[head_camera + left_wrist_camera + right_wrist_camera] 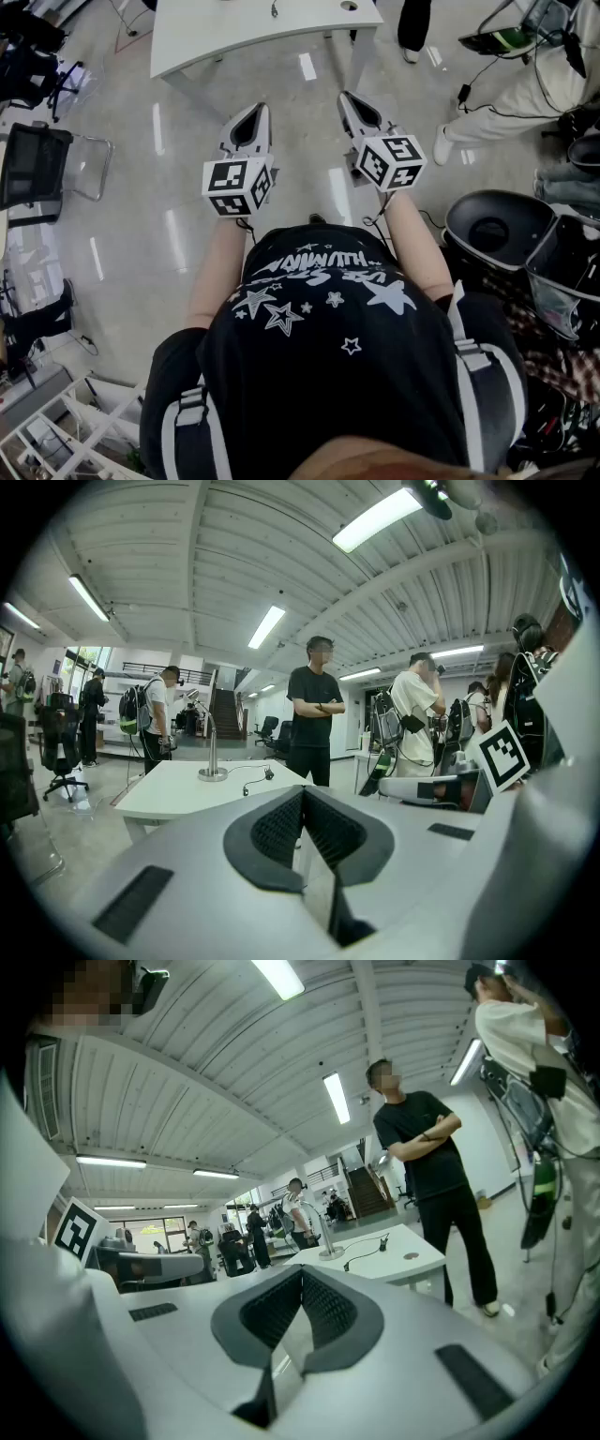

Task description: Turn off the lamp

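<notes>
Left gripper: held out about level in front of the person, clenched tight, nothing between its pads.
Right gripper: near it on the right, likewise clenched on nothing.
Floor: pale and glossy, lying between the grippers and the furniture ahead.
Bench: white, ahead of both grippers and well apart from them.
Lamp: thin metal stem on a round base, upright on the bench toward its far side, untouched.
Cord: dark lead lying on the bench just right of the lamp's base.
Onlooker in black: standing beyond the bench, arms folded.
</notes>
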